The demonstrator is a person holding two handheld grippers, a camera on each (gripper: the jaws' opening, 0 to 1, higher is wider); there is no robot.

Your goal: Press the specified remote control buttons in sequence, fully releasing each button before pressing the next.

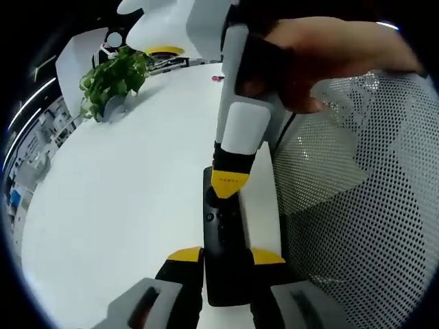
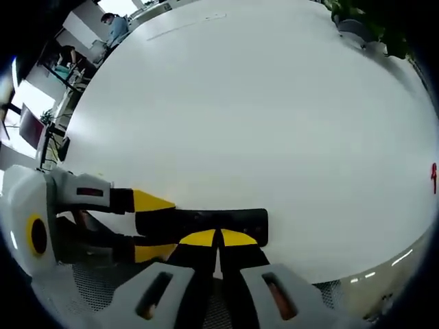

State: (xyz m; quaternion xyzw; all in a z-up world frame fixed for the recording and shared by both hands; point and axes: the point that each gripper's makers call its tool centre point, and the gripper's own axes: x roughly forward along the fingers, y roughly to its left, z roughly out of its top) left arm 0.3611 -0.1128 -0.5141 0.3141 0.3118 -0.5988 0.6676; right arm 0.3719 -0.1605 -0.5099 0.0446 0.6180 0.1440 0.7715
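Black remote control (image 1: 223, 241) lying on the white table (image 1: 123, 199), near its edge. Pinched at its near end between the yellow tips of the left gripper (image 1: 226, 256), seen also from the side (image 2: 152, 226). Right gripper (image 2: 219, 238) pressed together, tips down on the remote's (image 2: 206, 221) top face; same tip touching the button area (image 1: 229, 184). Potted plant (image 1: 113, 79) well apart at the far side.
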